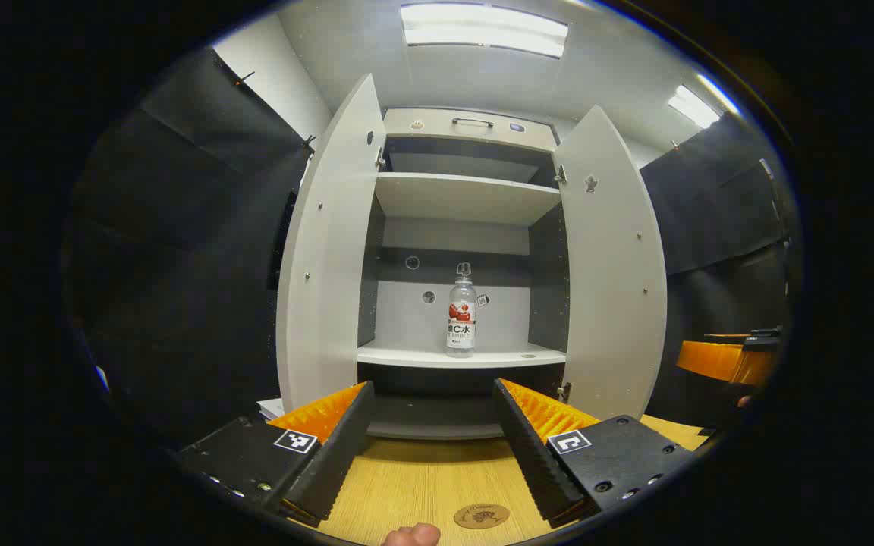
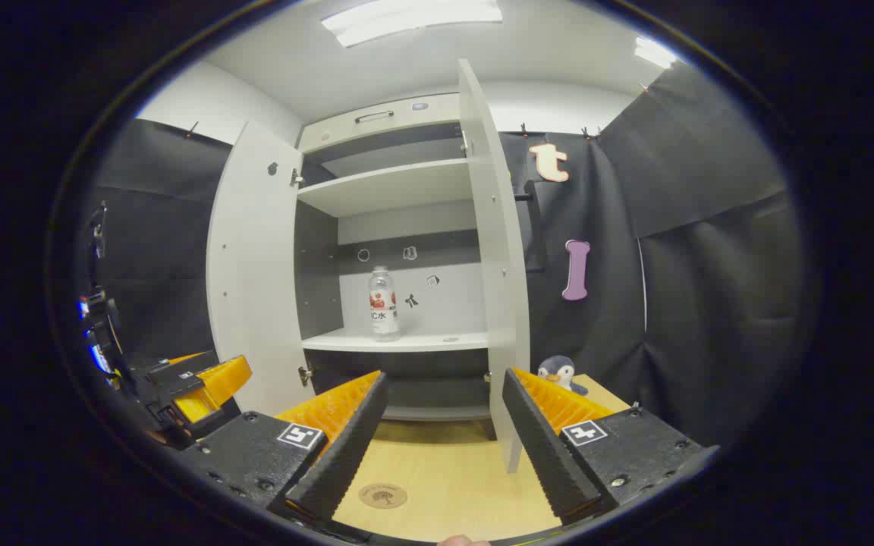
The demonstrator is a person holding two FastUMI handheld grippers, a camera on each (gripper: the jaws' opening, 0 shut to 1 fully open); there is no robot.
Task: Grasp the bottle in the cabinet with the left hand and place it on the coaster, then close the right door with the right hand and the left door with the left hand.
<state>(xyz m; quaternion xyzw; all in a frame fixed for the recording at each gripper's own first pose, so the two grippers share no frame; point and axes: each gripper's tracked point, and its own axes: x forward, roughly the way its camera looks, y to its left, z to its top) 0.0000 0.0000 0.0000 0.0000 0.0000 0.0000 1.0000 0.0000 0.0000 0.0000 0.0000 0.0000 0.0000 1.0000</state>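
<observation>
A clear bottle (image 1: 461,318) with a red and white label stands upright on the cabinet's lower shelf (image 1: 407,355), well ahead of my left gripper (image 1: 432,385), which is open and holds nothing. The round brown coaster (image 1: 481,516) lies on the wooden table (image 1: 407,478) just below the left gripper's fingers. Both cabinet doors stand open: the left door (image 1: 327,250) and the right door (image 1: 615,265). In the right gripper view my right gripper (image 2: 444,375) is open and empty, facing the right door's edge (image 2: 494,265), with the bottle (image 2: 381,302) and coaster (image 2: 382,496) in sight.
A small penguin toy (image 2: 558,371) sits on the table to the right of the right door. The left gripper (image 2: 194,387) shows at the left of the right gripper view. An empty upper shelf (image 1: 460,193) lies above the bottle. Black cloth walls flank the cabinet.
</observation>
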